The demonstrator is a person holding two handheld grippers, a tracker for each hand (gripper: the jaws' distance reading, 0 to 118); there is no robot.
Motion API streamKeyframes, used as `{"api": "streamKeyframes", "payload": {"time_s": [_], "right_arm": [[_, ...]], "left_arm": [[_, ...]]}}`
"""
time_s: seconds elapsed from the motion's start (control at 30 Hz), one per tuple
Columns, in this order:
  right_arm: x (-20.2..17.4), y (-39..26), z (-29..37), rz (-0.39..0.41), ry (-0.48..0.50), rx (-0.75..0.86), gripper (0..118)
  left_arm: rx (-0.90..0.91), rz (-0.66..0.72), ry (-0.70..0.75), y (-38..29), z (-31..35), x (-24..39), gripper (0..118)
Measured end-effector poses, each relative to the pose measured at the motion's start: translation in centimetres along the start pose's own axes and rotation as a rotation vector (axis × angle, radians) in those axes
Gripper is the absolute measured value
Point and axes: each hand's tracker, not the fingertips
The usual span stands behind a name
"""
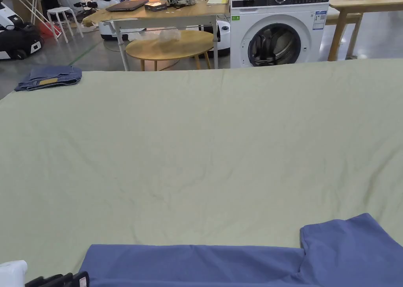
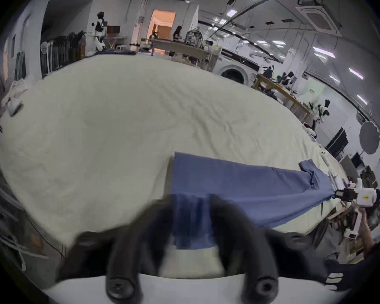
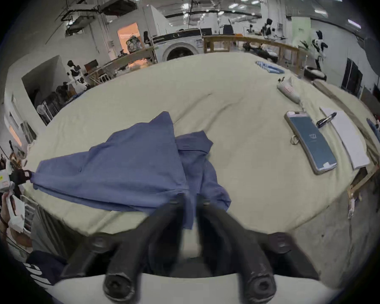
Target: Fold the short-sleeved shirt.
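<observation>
With the blue shirt (image 3: 123, 166) stretched along the table's (image 1: 196, 142) near edge, pinched by the closed left gripper (image 2: 192, 212) and right gripper (image 3: 190, 201), a slipped corner could be caused by overtension.

Shirt (image 1: 204, 266) cut off by the head view's bottom edge, left gripper (image 1: 59, 280) barely showing at that edge, its jaws blurred in its own view, shirt fabric between them smeared, right gripper's (image 3: 190, 201) jaw tips blurred, grip unclear.
</observation>
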Motion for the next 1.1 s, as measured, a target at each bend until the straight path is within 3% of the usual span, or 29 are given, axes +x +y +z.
{"api": "streamKeyframes", "payload": {"time_s": [0.03, 0.07, 0.17, 0.3, 0.43, 0.47, 0.5, 0.53, 0.57, 0.67, 0.83, 0.93, 1.1], "right_arm": [[-0.1, 0.1, 0.6, -0.005, -0.019, 0.03, 56], [-0.3, 0.5, 1.4, -0.021, -0.026, 0.07, 58], [-3.1, 3.3, 5.1, -0.015, 0.027, 0.212, 58], [-6.9, 6.8, 7.2, 0.082, 0.106, 0.386, 58], [-11.1, 8.9, 7.3, 0.166, 0.177, 0.447, 58], [-12.0, 9.2, 7.2, 0.183, 0.201, 0.457, 56], [-12.6, 9.3, 7.1, 0.197, 0.206, 0.464, 44], [-13.2, 9.3, 6.5, 0.198, 0.194, 0.469, 21], [-13.7, 9.3, 6.2, 0.2, 0.193, 0.47, 0], [-13.7, 9.4, 5.3, 0.173, 0.238, 0.445, 0], [-13.5, 9.2, 5.3, 0.151, 0.247, 0.423, 0], [-12.7, 8.4, 5.1, 0.134, 0.256, 0.407, 0], [-11.9, 7.2, 3.8, 0.096, 0.246, 0.332, 0]], "left_arm": [[0.022, -0.022, 0.017, 0.2, 1.0, 1.1, 47], [0.081, -0.047, 0.014, 0.9, 2.0, 1.7, 52], [0.186, -0.099, -0.005, 3.7, 5.8, 4.5, 52], [0.351, -0.183, -0.017, 7.0, 9.2, 9.3, 52], [0.461, -0.244, -0.104, 8.2, 10.1, 12.2, 52], [0.503, -0.232, -0.083, 8.4, 10.3, 12.7, 48], [0.504, -0.23, -0.084, 8.5, 10.3, 13.3, 39], [0.494, -0.225, -0.08, 8.5, 10.2, 13.8, 24], [0.499, -0.219, -0.095, 8.5, 10.0, 13.7, 0], [0.505, -0.179, -0.141, 8.2, 9.8, 13.2, 0], [0.356, -0.02, -0.26, 8.1, 8.7, 6.8, 0], [0.167, 0.226, -0.306, 6.5, 5.5, 0.4, 58], [-0.089, 0.435, -0.365, 2.9, -0.6, -6.8, 56]]}}
